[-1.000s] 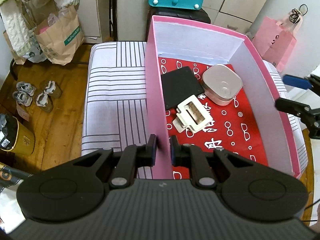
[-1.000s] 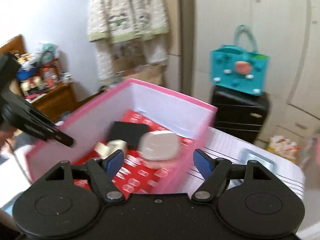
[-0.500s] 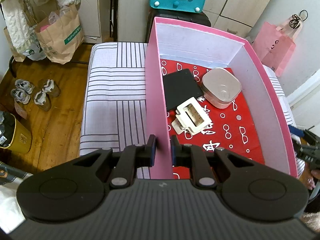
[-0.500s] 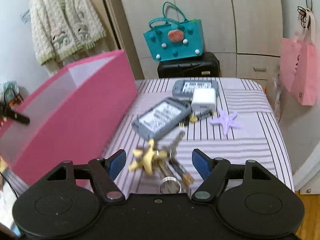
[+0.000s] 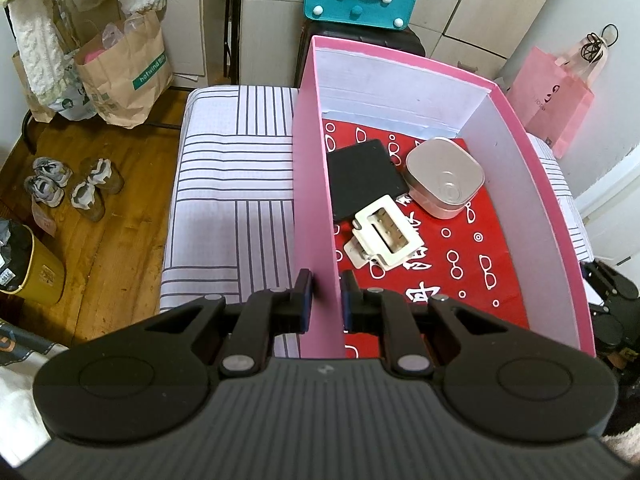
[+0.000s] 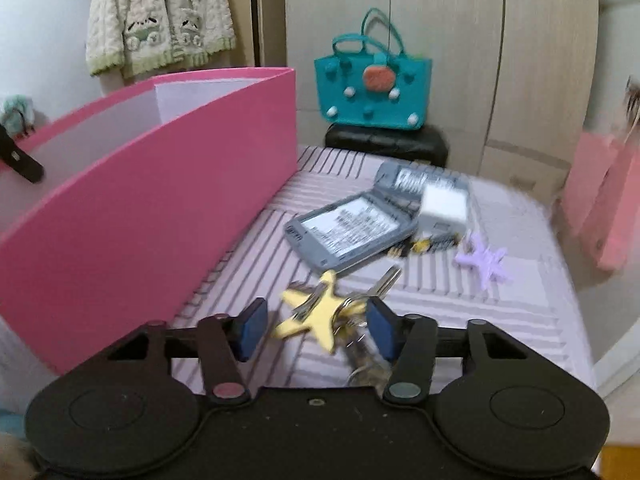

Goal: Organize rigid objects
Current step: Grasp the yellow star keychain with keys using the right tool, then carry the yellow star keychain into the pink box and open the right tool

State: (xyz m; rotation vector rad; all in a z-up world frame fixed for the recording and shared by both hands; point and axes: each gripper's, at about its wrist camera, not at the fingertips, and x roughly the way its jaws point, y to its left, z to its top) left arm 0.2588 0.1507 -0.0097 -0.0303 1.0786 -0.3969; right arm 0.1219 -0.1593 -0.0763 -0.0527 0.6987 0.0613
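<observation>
Fingers of the left gripper pinch the near wall of the pink box. Right gripper jaws have just been closing, still apart, with the yellow star key bunch between them on the striped cloth beside the box.

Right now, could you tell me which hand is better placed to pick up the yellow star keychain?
The right: its tool has been closing around the yellow star keychain, while the left tool is clamped on the pink box wall.
</observation>
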